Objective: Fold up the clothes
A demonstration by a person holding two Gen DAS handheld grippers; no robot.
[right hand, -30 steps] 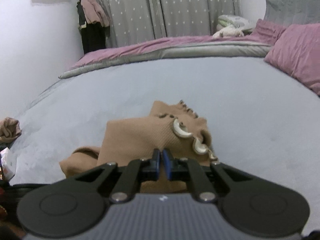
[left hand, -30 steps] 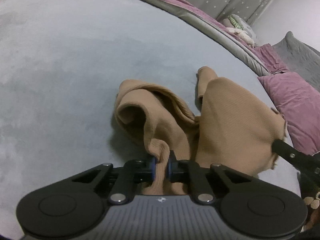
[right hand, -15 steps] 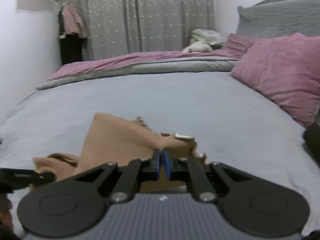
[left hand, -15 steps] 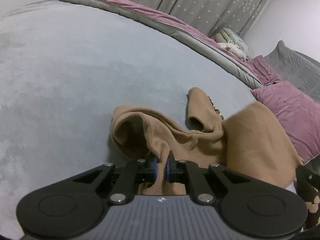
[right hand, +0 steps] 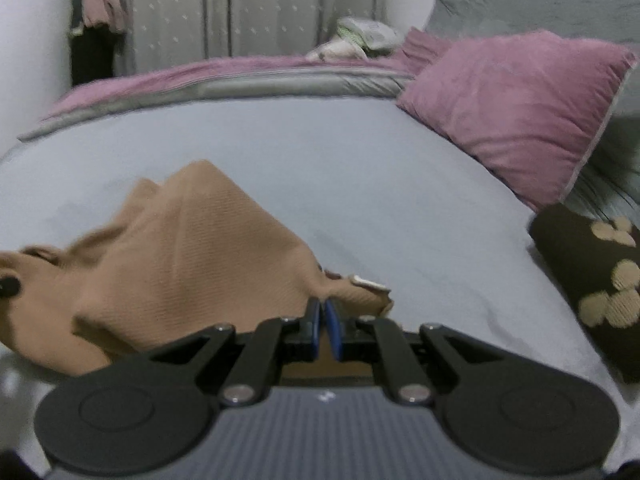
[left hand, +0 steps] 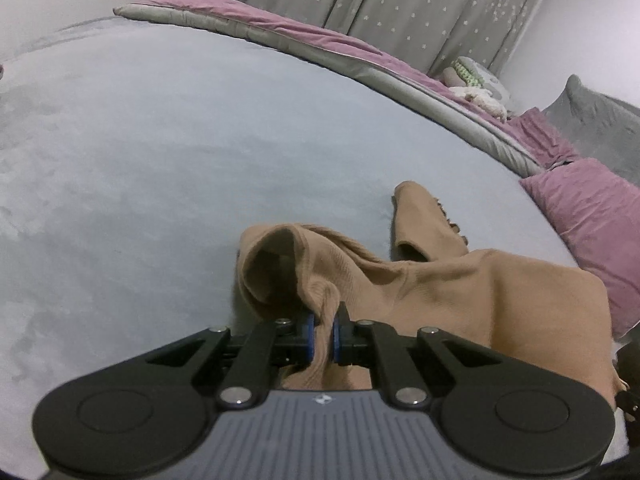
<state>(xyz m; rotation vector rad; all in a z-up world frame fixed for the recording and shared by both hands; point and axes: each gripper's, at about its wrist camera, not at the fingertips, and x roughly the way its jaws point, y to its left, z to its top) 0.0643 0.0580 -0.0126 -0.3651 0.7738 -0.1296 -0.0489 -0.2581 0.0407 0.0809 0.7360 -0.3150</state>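
Fingers (right hand: 334, 332) clamped, sweater (right hand: 192, 248) now stretched wider

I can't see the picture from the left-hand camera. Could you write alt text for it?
A black gripper at the bottom of the frame is shut on a bunched fold of a tan knitted garment, which trails away to the right across a pale blue-grey bed cover. Behind are a pink pillow, a pink and grey duvet and grey starred curtains.
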